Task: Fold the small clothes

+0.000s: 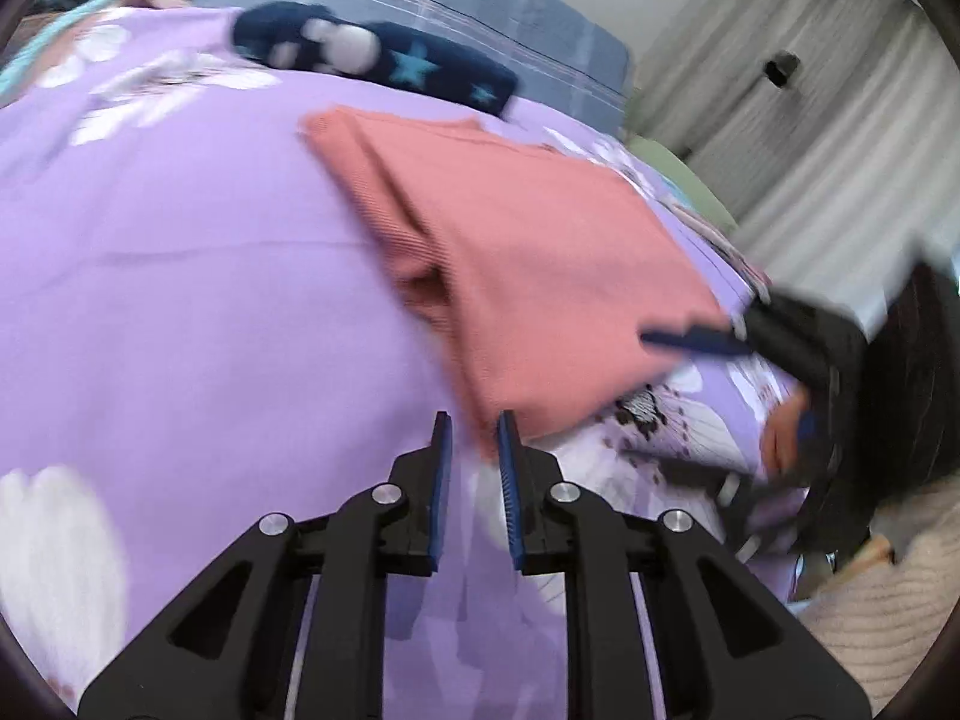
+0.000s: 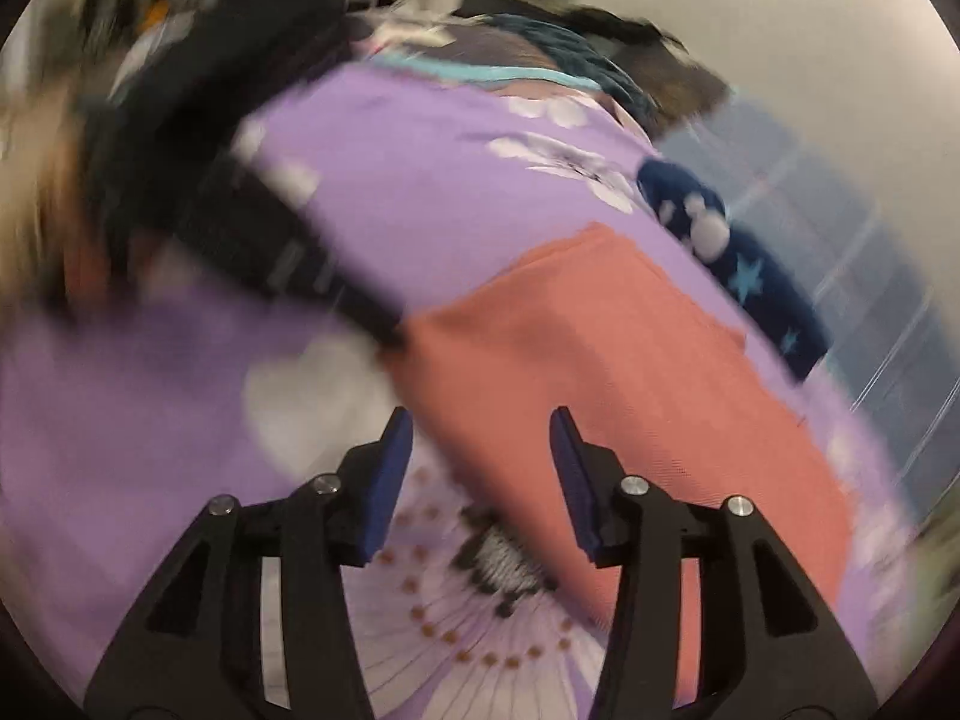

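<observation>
Blue pads of the left gripper (image 1: pixel 474 429) sit closest in the left view, jaws nearly together w/ just a narrow gap, and the near corner of the pink garment (image 1: pixel 528 276) pokes right up to that gap. Can't tell if the pads actually pinch it or only straddle it. Right gripper (image 2: pixel 480 426) is spread wide, nothing held, hovering over the garment's near edge.

Pink garment lies on the purple floral bedsheet (image 1: pixel 180 276), already partly folded by the look of it, w/ one layer lapped over another and a crease running down it. Seems mid-fold to me. To do it well: get a firm bite on both near corners, lift them together, carry them evenly toward the far edge so edges line up, then press flat. Views are blurry, so slower is prob better.

Beyond the pink garment, touching or just behind its far edge, sits a navy sock w/ stars (image 1: pixel 372 54), likely next in line. It could get caught under the fold if the cloth is flung too far. Further back, a blue striped pillow (image 1: pixel 420 6). Off to the garment's right, grey curtains (image 1: pixel 810 138).
</observation>
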Motion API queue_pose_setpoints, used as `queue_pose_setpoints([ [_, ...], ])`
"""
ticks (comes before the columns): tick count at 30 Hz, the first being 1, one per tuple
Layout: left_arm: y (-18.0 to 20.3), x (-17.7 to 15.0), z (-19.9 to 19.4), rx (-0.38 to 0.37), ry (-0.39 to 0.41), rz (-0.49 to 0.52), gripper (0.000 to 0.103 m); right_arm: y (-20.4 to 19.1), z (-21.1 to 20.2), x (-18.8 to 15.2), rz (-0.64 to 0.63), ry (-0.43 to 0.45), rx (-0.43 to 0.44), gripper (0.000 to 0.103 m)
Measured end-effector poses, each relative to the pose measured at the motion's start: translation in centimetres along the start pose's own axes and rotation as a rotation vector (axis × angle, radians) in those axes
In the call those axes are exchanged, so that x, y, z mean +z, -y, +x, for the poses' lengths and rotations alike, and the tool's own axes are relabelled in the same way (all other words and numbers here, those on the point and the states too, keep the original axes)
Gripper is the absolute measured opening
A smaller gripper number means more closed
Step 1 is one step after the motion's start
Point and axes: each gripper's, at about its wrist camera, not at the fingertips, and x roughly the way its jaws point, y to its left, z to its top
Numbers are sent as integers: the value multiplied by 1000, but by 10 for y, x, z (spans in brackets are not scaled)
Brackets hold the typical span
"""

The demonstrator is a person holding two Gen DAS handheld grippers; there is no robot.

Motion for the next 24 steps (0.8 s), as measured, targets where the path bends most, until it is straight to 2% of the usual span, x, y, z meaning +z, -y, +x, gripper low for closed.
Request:
queue_pose_setpoints([
  [2,-5,-1,-17,72,45,-35,27,-23,6,-1,-86,-1,-44,47],
  [4,-10,0,-30,91,74,-67,33,-33,15,2,-96,-7,-69,47],
  [8,-14,6,-44,114,112,-75,35,-51,33,8,-161,-8,-277,49],
  [11,-16,17,-44,109,127,-82,36,-52,45,15,-151,-51,-344,49],
  [13,-18,31,-37,86,130,-90,47,-52,50,19,-158,-72,-381,49],
  [16,-20,51,-21,53,100,-76,49,-51,45,16,-180,-104,-402,49],
  [19,-20,75,5,-16,69,-55,65,-45,42,7,-167,-120,-404,49],
  [21,-26,92,26,-19,47,-53,65,-44,48,10,-157,-122,-400,49],
  [24,-53,116,66,-22,-13,-133,65,-45,61,21,-169,-92,-398,36],
])
